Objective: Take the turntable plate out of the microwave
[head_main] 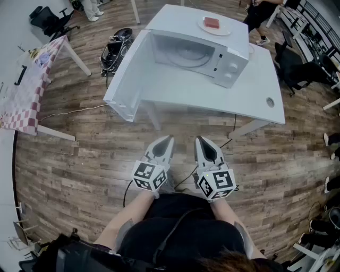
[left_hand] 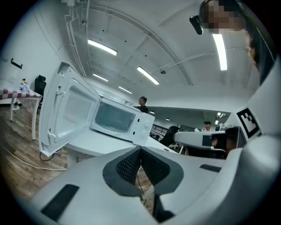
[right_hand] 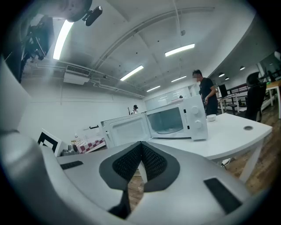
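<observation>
A white microwave stands on a white table, its door swung wide open to the left. Inside it lies the round glass turntable plate. Both grippers are held close to my body over the wooden floor, well short of the table. My left gripper is shut, its pads meeting with nothing between them. My right gripper is shut too and holds nothing. In the left gripper view the microwave shows ahead, and in the right gripper view the microwave sits ahead as well.
A plate with a red block rests on the table behind the microwave, and a small white bowl sits to its right. A checkered table stands at the left. Black chairs and a person are at the right.
</observation>
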A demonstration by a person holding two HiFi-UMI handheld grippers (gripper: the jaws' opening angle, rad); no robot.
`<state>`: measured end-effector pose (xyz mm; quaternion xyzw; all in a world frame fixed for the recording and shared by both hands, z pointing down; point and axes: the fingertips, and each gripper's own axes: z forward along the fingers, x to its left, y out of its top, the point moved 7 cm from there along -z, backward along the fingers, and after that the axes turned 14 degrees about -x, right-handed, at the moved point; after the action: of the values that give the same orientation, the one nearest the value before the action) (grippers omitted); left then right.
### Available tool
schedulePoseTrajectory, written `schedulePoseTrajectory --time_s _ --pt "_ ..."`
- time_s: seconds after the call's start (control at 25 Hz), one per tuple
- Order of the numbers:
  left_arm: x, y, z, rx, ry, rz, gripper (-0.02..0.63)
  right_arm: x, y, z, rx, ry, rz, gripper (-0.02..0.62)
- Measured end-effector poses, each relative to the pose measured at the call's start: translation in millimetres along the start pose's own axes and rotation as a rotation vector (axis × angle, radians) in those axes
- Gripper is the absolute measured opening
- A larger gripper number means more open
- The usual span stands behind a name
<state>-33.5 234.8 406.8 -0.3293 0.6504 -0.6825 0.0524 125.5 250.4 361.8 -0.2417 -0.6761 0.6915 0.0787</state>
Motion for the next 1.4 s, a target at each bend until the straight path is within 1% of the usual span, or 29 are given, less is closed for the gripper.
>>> schedulePoseTrajectory --time_s 0.12,0.28,0.68,0.8,0.88,1.08,1.24,1.4 --pt "16 1 10 0.015 0.000 -0.036 0.012 1 1 19 0.003 -0.002 -0.001 0.020" --pt "38 4 23 0.033 -0.024 -0.030 0.012 5 -1 44 0.003 -0.013 -0.001 0.020" --pt "99 11 52 0.061 -0.056 -0.071 0.012 28 -10 98 -0.007 -0.051 -0.033 0.020" --pt "107 11 63 0.068 -0.086 -0.082 0.012 32 -15 108 -0.009 -0.076 -0.042 0.020" --pt "112 16 70 0.054 -0.101 -0.094 0.012 33 -17 114 -0.014 -0.098 -0.043 0.020" --pt "122 29 88 0.002 -0.081 -0.174 0.012 26 -11 119 -0.021 -0.163 -0.047 0.020" --pt "118 29 106 -0.003 -0.083 -0.198 0.012 14 -8 118 -0.011 -0.208 -0.025 0.020" --pt "118 32 124 -0.023 -0.085 -0.212 0.012 2 -17 129 0.002 -0.232 0.009 0.020"
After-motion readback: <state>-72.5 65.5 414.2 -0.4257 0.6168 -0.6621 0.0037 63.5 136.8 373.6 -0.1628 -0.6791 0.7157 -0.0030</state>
